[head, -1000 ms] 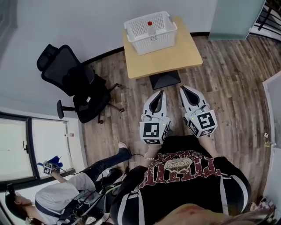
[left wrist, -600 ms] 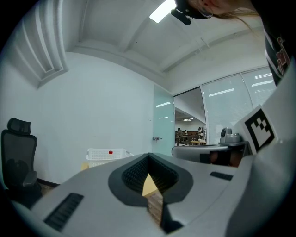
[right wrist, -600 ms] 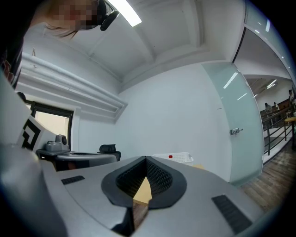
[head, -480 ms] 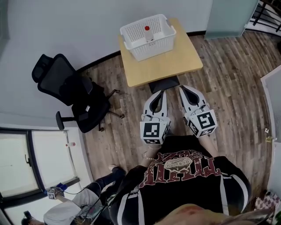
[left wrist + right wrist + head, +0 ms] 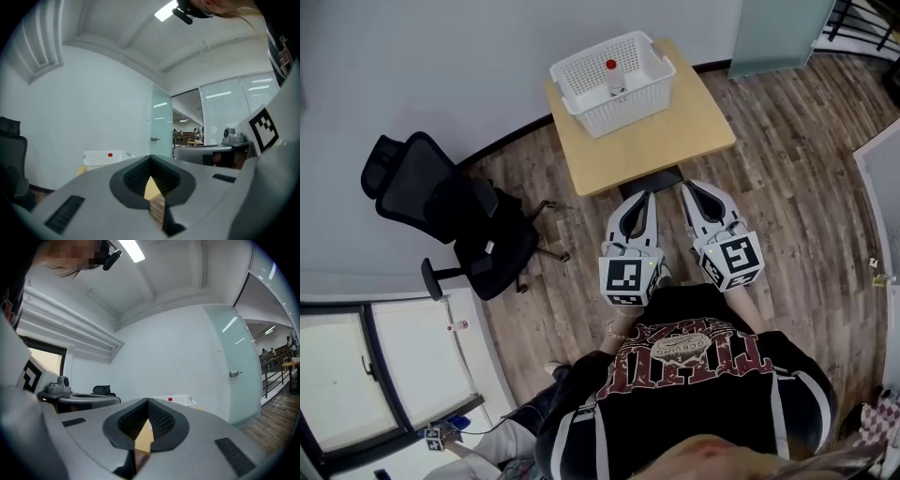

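Both grippers are held side by side in front of the person, above the wood floor and just short of the table's near edge. My left gripper (image 5: 643, 199) is shut with nothing between its jaws, and so is my right gripper (image 5: 687, 190). Ahead stands a small light wood table (image 5: 661, 141) bearing a white mesh basket (image 5: 612, 82). A bottle with a red cap (image 5: 614, 75) stands upright inside it. In the left gripper view the basket (image 5: 104, 158) shows beyond the shut left gripper (image 5: 151, 158). In the right gripper view the basket (image 5: 180, 400) lies past the shut right gripper (image 5: 148, 401).
A black office chair (image 5: 455, 220) stands on the floor left of the table. A white wall runs behind the table, with a frosted glass door (image 5: 778, 33) at the far right. A window (image 5: 375, 375) lies at lower left.
The head view has shifted, so the table and chair sit slightly lower in frame. The seated person at lower left has slid almost out of view. Both grippers stay shut and side by side.
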Demonstrator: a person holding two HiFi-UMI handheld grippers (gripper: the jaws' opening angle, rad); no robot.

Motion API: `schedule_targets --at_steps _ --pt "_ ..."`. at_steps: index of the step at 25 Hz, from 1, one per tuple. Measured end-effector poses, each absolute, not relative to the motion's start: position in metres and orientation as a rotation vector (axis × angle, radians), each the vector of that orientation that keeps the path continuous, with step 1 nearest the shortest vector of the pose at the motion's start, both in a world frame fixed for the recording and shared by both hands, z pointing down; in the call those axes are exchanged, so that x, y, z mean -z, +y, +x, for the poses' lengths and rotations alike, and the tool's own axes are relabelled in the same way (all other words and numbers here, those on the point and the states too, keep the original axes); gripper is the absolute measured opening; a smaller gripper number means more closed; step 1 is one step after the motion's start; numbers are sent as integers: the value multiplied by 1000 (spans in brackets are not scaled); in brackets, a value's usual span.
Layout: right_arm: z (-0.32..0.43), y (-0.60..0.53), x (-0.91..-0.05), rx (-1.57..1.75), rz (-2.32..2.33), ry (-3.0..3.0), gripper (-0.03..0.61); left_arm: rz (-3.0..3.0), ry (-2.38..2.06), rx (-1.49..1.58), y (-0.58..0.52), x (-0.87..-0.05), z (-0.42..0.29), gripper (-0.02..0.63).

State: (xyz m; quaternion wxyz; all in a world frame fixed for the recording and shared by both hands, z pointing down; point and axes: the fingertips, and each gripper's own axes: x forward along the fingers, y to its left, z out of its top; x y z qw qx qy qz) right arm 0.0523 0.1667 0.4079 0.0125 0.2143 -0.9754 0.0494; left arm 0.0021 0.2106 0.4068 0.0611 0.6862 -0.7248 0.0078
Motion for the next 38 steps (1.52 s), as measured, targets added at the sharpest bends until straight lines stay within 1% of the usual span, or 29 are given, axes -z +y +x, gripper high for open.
schedule_targets --at_steps 15,38 --pt "14 152 -407 -121 670 -3028 17 2060 -2184 -11 196 -408 -36 32" --pt "-51 37 -407 -167 513 -3031 17 1934 -2246 -24 87 -410 -96 32"
